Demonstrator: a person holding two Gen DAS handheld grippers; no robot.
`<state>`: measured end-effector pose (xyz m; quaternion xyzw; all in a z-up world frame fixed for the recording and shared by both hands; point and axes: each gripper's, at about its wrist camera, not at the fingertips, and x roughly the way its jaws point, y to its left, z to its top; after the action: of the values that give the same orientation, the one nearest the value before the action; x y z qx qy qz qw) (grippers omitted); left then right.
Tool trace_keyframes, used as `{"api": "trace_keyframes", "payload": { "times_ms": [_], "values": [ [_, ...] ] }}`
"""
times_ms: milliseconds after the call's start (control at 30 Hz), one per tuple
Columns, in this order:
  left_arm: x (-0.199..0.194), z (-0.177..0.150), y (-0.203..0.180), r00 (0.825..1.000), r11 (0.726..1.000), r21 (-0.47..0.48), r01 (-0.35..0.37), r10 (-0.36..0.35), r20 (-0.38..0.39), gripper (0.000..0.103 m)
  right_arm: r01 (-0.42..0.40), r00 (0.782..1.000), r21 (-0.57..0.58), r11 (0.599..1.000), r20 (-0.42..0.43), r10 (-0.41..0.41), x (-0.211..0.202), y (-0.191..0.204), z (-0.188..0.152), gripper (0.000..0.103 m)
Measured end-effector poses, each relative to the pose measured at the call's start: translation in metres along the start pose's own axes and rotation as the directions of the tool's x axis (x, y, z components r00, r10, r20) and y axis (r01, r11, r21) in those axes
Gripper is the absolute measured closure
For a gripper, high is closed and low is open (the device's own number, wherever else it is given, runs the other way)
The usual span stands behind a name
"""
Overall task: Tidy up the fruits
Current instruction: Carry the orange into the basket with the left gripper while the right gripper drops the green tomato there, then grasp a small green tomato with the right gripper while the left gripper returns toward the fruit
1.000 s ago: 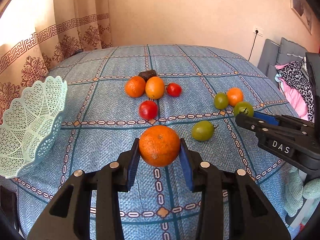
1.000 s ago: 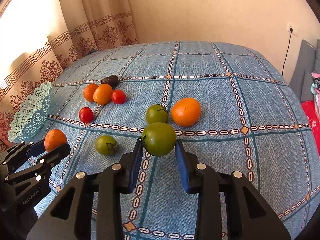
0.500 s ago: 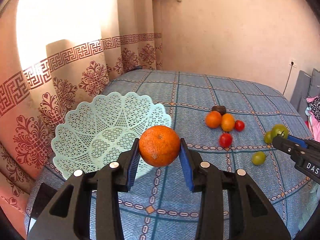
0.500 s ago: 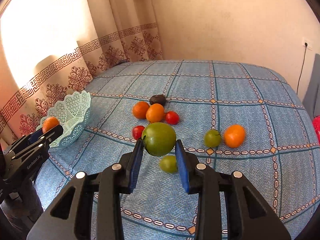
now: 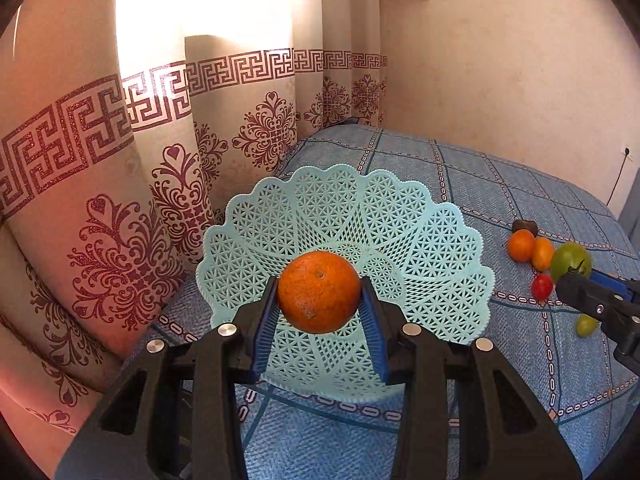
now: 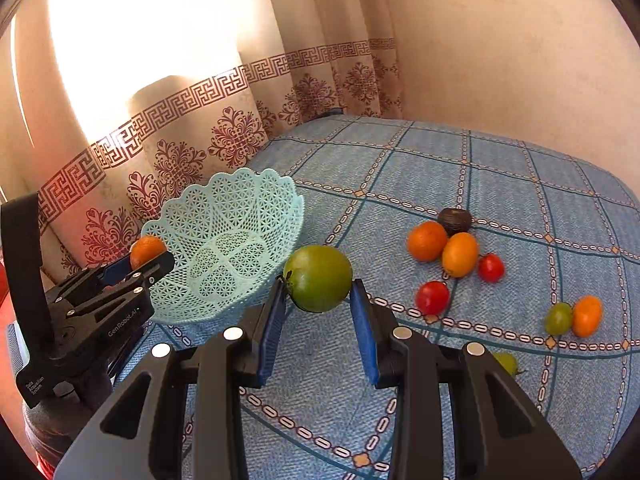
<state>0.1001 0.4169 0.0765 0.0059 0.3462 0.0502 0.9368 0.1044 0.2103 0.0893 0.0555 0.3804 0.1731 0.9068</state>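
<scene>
Orange: clamped between the blue pads of the left gripper, held over the basket, just inside its near rim. Basket looks empty.

Step in hand (judged): drop orange into basket.
- Lower to near the mesh floor before spreading the jaws; a high drop on light plastic may bounce the fruit out or tip the basket.
- Aim at centre, not the rim. Basket sits on soft bedding near the curtain-side edge, so it may rock.

Green tomato: clamped in the right gripper, held above the bed just beside the basket's 3 o'clock rim. Bring it in only after the left gripper clears, approx. from 3 o'clock, to avoid tongs colliding.

Around, right wrist view: loose fruit at 2–3 o'clock, well apart from basket, i.e. two oranges, dark fruit, two red tomatoes, green/orange pair, one green part-hidden behind the right finger. Curtain at 9 o'clock, close behind basket. Nothing blocks the drop path.
</scene>
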Motion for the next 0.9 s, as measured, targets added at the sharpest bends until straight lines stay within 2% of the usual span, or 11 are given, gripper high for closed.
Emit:
{"api": "trace_keyframes", "payload": {
  "times_ms": [67,100,200,467,500,533,567,900],
  "values": [
    [-0.004,0.001,0.006,1.0,1.0,-0.009,-0.01,0.011,0.023,0.034,-0.014,1.0,-0.017,1.0,-0.004,0.014,0.006,0.012,0.001,0.069],
    [-0.006,0.001,0.008,0.999,1.0,-0.012,-0.017,0.018,0.039,0.03,-0.022,1.0,-0.023,0.999,-0.006,0.022,0.008,0.017,0.002,0.069],
    [-0.014,0.003,0.013,0.996,0.999,-0.01,-0.041,0.042,0.077,0.028,-0.046,0.999,-0.041,0.998,-0.015,0.046,0.015,0.031,0.005,0.069],
    [-0.024,0.002,0.03,0.984,0.991,-0.03,-0.131,0.133,0.116,0.021,-0.076,0.996,-0.081,0.994,-0.049,0.072,0.035,0.052,0.008,0.067],
    [-0.024,0.001,0.031,0.984,0.991,-0.032,-0.133,0.136,0.115,0.02,-0.078,0.996,-0.082,0.994,-0.049,0.074,0.035,0.052,0.009,0.061],
    [-0.025,0.0,0.031,0.984,0.991,-0.032,-0.133,0.136,0.115,0.019,-0.079,0.996,-0.08,0.994,-0.045,0.075,0.035,0.052,0.009,0.05],
    [-0.025,0.0,0.031,0.984,0.99,-0.032,-0.134,0.137,0.113,0.018,-0.076,0.997,-0.077,0.994,-0.038,0.073,0.036,0.054,0.009,0.047],
    [-0.031,0.001,0.024,0.986,0.993,-0.026,-0.119,0.121,0.112,0.009,-0.053,0.998,-0.043,0.998,-0.031,0.052,0.03,0.043,0.001,0.045]
  ]
}}
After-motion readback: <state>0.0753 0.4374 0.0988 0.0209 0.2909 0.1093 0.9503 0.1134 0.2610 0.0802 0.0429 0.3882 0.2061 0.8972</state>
